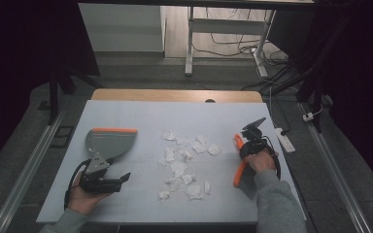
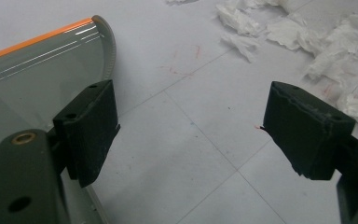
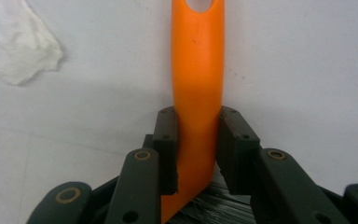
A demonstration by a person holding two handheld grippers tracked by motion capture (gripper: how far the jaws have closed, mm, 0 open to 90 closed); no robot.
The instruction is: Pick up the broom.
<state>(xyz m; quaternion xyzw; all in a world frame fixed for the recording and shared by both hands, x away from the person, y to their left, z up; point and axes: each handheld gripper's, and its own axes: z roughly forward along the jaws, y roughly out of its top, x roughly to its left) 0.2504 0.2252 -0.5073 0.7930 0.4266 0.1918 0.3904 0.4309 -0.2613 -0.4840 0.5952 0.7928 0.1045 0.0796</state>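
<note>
A hand brush (image 1: 241, 171) with an orange handle (image 3: 197, 88) and grey bristles lies at the right of the white table (image 1: 126, 116). My right gripper (image 1: 249, 145) (image 3: 197, 149) is shut on that handle, both pads pressing its sides. A grey dustpan (image 1: 109, 141) (image 2: 37, 79) with an orange lip rests at the left. My left gripper (image 1: 114, 180) (image 2: 189, 130) stands open just beside the dustpan, nothing between its jaws. Several crumpled white paper scraps (image 1: 184, 162) (image 2: 303, 42) lie scattered in the middle of the table.
A wooden strip (image 1: 175, 95) borders the table's far edge. A white power strip (image 1: 285, 140) and cables lie on the floor at the right. Desk legs (image 1: 189, 43) stand beyond the table.
</note>
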